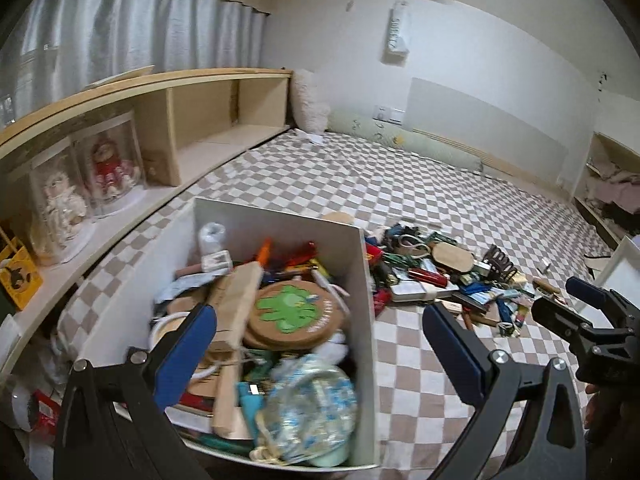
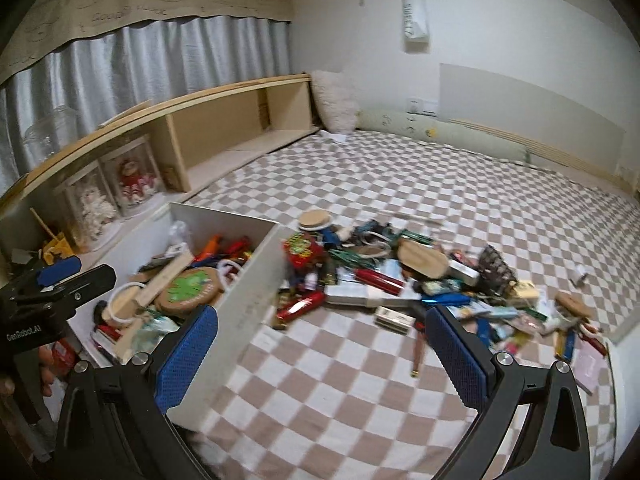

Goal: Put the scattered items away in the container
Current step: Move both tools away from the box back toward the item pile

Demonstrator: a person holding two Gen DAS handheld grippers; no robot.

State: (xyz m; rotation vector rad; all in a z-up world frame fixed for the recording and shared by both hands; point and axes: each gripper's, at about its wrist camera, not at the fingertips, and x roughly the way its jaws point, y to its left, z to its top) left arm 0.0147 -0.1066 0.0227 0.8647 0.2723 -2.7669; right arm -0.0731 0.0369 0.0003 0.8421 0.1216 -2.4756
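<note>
Left wrist view: my left gripper (image 1: 320,344) hangs wide open and empty over the white container (image 1: 362,280), already crowded with items, a round wooden disc with a green clover (image 1: 294,306) on top. Ahead and to its right, the scattered items (image 1: 436,276) lie heaped on the checked bedspread (image 1: 400,184). My right gripper (image 2: 322,350), also spread wide and holding nothing, hovers above bare bedspread just short of that heap. Beyond stand a wooden shelf (image 2: 224,128), grey curtains (image 2: 160,52) and a white wall (image 2: 520,32).
</note>
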